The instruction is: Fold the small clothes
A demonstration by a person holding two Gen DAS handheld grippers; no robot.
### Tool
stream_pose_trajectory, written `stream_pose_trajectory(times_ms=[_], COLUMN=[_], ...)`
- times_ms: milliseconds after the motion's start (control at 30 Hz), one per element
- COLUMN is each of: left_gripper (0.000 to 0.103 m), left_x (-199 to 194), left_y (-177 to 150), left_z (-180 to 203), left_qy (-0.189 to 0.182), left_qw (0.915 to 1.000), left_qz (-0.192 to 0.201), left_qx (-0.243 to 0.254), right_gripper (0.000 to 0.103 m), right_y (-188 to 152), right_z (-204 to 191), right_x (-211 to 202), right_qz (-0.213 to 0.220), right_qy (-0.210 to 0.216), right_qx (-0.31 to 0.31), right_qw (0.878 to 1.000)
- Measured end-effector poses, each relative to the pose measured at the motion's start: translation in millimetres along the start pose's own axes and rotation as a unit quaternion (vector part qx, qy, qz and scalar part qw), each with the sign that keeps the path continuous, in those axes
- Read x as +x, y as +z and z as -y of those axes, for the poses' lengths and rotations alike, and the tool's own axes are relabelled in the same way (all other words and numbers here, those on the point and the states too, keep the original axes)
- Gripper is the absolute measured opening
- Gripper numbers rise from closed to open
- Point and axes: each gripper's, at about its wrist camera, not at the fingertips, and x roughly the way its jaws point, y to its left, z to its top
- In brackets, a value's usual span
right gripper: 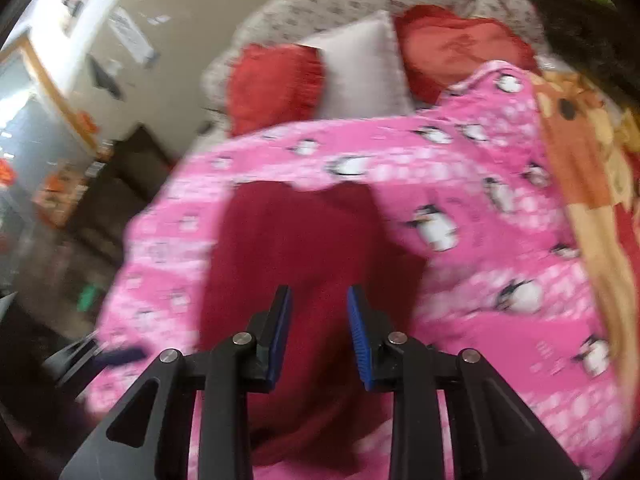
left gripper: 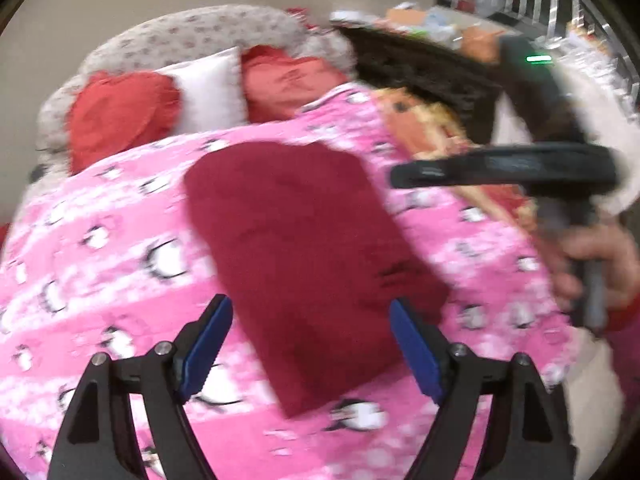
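Note:
A dark red small garment point(left gripper: 308, 256) lies folded into a long rectangle on a pink penguin-print blanket point(left gripper: 100, 240). My left gripper point(left gripper: 310, 320) is wide open above the garment's near end, holding nothing. In the right wrist view the same garment point(right gripper: 304, 240) lies lengthwise on the blanket point(right gripper: 500, 320). My right gripper point(right gripper: 318, 308) is open with a narrower gap, above the garment's near part, holding nothing. The right gripper's body and the hand holding it point(left gripper: 588, 256) show at the right of the left wrist view. Both views are motion-blurred.
Two red cushions point(left gripper: 120, 120) and a white pillow point(left gripper: 208, 92) lie against the patterned headboard point(left gripper: 192, 36). An orange and yellow patterned cloth point(right gripper: 580, 168) lies on the blanket's right side. Dark furniture point(right gripper: 116, 200) stands left of the bed.

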Motion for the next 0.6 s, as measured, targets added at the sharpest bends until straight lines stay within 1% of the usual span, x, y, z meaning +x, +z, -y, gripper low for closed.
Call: stream_pose_trajectory(times_ms=[33, 133, 167, 200, 267, 333, 367, 433, 467, 500, 600], left_gripper=[0.084, 0.084, 0.084, 0.084, 0.084, 0.084, 0.084, 0.084, 0.084, 0.084, 0.084], left_x=[6.3, 23.0, 30.7, 37.8, 40.8, 51.1, 52.1, 51.2, 45.9, 41.4, 31.5], left_y=[-3.5, -17.2, -21.7, -26.7, -40.0, -48.4, -51.0, -53.0, -53.0, -52.6, -48.8], left_z=[-4.9, -13.8, -13.2, -12.2, -8.5, -9.2, -9.4, -11.9, -12.1, -12.7, -13.6], left_qy=[0.009, 0.005, 0.006, 0.008, 0.007, 0.003, 0.004, 0.01, 0.01, 0.011, 0.017], left_qw=[0.9999, 0.9991, 0.9989, 0.9986, 0.9979, 0.9972, 0.997, 0.9967, 0.9969, 0.9972, 0.9977], left_qz=[-0.007, -0.025, -0.031, -0.039, -0.052, -0.063, -0.065, -0.064, -0.06, -0.054, -0.043], left_qx=[-0.01, -0.034, -0.035, -0.035, -0.038, -0.041, -0.042, -0.048, -0.051, -0.051, -0.049], right_gripper=[0.006, 0.006, 0.006, 0.006, 0.006, 0.005, 0.005, 0.005, 0.005, 0.005, 0.005], right_y=[-8.1, -32.8, -39.9, -47.7, -69.8, -84.7, -94.0, -99.4, -100.9, -100.1, -95.4], right_z=[-9.2, -25.6, -26.9, -27.2, -21.1, -9.2, 1.7, 16.6, 22.4, 24.3, 9.5], right_x=[2.0, 17.3, 21.4, 25.6, 31.4, 34.1, 34.4, 29.0, 19.4, 12.2, -13.6], right_qz=[-0.009, -0.045, -0.053, -0.061, -0.084, -0.095, -0.097, -0.094, -0.084, -0.077, -0.041], right_qy=[0.006, 0.017, 0.011, -0.004, -0.059, -0.084, -0.09, -0.078, -0.064, -0.057, -0.046], right_qx=[-0.01, -0.023, -0.03, -0.038, -0.049, -0.044, -0.032, -0.003, 0.018, 0.02, -0.005], right_qw=[1.0, 0.999, 0.998, 0.997, 0.993, 0.991, 0.991, 0.992, 0.994, 0.995, 0.998])
